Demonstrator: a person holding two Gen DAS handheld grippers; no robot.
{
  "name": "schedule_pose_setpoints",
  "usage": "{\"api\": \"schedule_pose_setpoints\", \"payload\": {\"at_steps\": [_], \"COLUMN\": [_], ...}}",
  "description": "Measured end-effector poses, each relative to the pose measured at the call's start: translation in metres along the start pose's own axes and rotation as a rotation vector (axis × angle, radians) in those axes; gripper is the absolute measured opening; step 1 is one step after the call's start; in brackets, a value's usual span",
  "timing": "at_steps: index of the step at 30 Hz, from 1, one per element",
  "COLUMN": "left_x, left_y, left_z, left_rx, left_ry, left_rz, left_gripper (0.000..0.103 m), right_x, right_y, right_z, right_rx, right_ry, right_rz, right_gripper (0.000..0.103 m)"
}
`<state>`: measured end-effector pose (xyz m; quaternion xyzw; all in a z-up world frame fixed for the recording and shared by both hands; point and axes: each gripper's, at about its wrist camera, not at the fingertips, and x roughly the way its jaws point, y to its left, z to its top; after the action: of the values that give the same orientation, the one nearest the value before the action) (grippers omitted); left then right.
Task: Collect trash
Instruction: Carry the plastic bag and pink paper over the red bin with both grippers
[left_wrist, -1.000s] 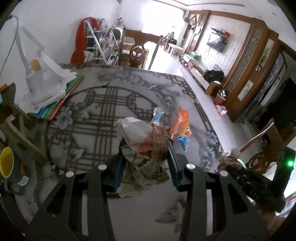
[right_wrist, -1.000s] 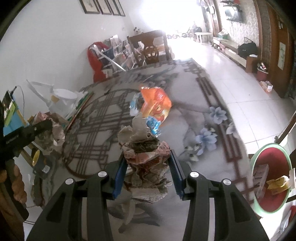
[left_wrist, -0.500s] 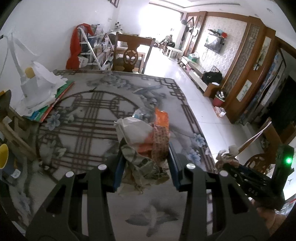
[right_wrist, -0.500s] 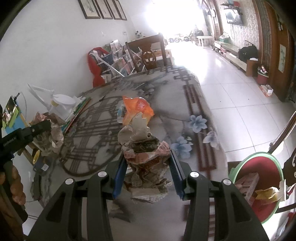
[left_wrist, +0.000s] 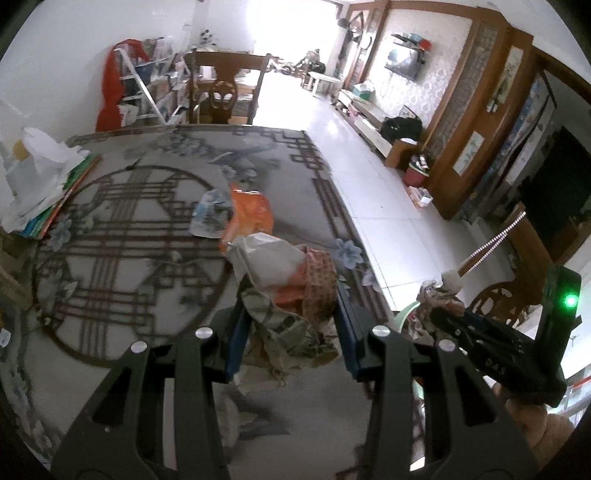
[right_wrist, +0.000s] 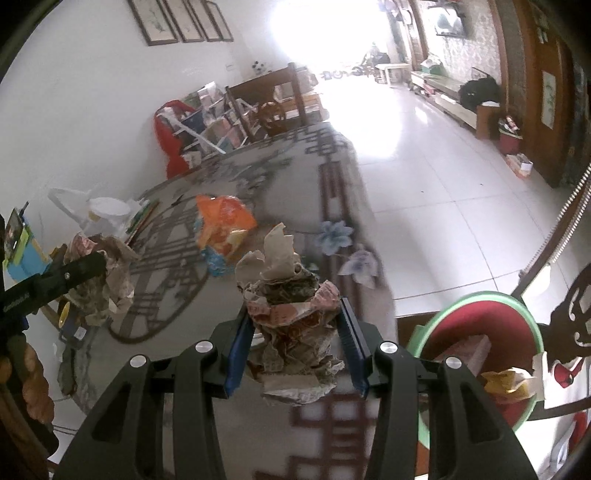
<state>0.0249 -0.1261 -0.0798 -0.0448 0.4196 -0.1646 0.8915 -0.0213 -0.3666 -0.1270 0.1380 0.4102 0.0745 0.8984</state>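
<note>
A wad of crumpled paper and plastic (left_wrist: 286, 295) is clamped between the blue pads of the left gripper (left_wrist: 288, 328), whose jaws are closed partway onto it; the wad is held above the patterned table (left_wrist: 129, 236), near the table's right edge. A second wad (right_wrist: 293, 321) of crumpled, red-printed paper is pinched between the pads of the right gripper (right_wrist: 295, 347), the jaws being drawn in against both its sides; this wad is carried over the table's edge, just beside a green-rimmed red bin (right_wrist: 476, 332) that is seen on the floor to the right. A box and a yellow wrapper are seen lying inside the bin. An orange bag (left_wrist: 247, 214) and a clear wrapper (left_wrist: 210, 216) are left lying on the table, touching each other, beyond both wads. In the right wrist view the left gripper is seen at the far left with its wad (right_wrist: 99, 273) at its tip, and part of a hand (right_wrist: 33, 387) is seen below it. In the left wrist view the right gripper is seen at the lower right, a green light lit on its body, its own wad at its tip. A stack of books and white paper (left_wrist: 40, 184) is set at the table's left side, and a wooden chair (left_wrist: 221, 92) is placed at its far end.
</note>
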Motion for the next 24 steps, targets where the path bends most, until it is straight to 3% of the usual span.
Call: {"api": "schedule_pose_setpoints", "payload": {"at_steps": [14, 24], "left_x": [0.053, 0.095], "left_y": [-0.086, -0.160], "left_z": [-0.009, -0.020], "left_rx": [0.168, 0.315], "left_ry": [0.113, 0.198], "left_rz": [-0.126, -0.260], "left_gripper": [0.041, 0.041], "right_x": [-0.023, -0.059], "right_y": [-0.081, -0.145], "right_z": [-0.011, -0.030], "right_rx": [0.151, 0.274], "right_ry": [-0.017, -0.044], "right_rz": [-0.098, -0.230], "right_gripper": [0.044, 0.044]}}
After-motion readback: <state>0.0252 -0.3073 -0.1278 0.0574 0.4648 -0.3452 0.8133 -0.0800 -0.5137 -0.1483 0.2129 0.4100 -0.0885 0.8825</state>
